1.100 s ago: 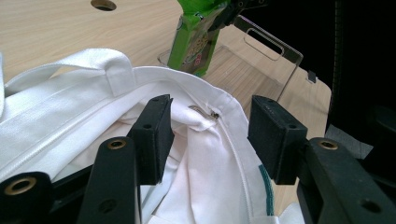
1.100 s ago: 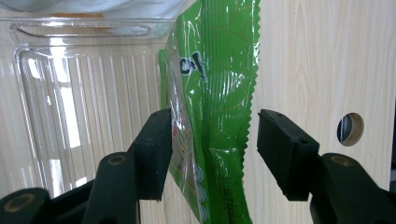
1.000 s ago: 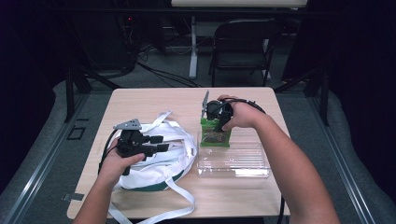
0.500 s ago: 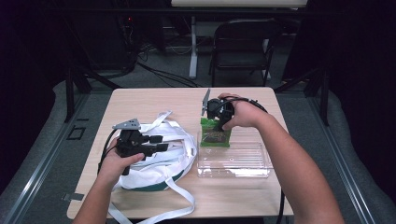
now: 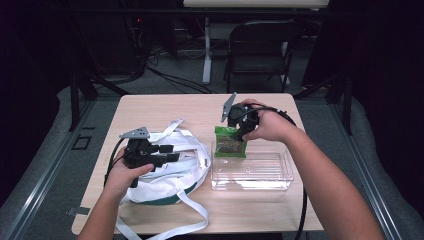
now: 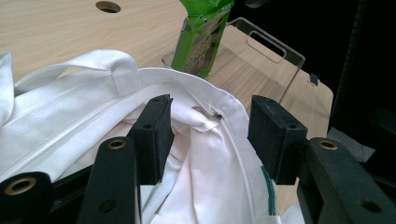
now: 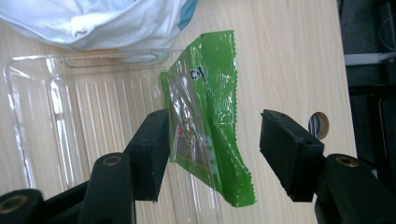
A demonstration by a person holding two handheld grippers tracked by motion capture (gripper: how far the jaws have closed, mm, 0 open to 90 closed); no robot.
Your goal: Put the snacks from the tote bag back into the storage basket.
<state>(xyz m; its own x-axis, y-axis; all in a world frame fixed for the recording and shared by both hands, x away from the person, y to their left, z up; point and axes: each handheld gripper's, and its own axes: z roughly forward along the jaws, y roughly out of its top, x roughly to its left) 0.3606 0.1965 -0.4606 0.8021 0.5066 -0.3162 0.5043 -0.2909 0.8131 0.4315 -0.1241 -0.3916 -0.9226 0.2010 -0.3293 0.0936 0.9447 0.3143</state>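
The green snack packet (image 5: 230, 143) has been set leaning on the far rim of the clear tray (image 5: 251, 171). The right claw (image 7: 212, 156) has just been opened, its jaws wide and clear of the packet. The left claw (image 6: 205, 140) is held half open around the white bag's (image 5: 172, 165) rim, the cloth apparently touched on one side only. Next, the right claw would probably be sent to the bag for another item.

High view: above, looking forward-down on table (image 5: 165, 107). Gripper views: close, along jaws. Shared: green snack packet (image 5: 230, 142), clear tray (image 6: 275, 46).
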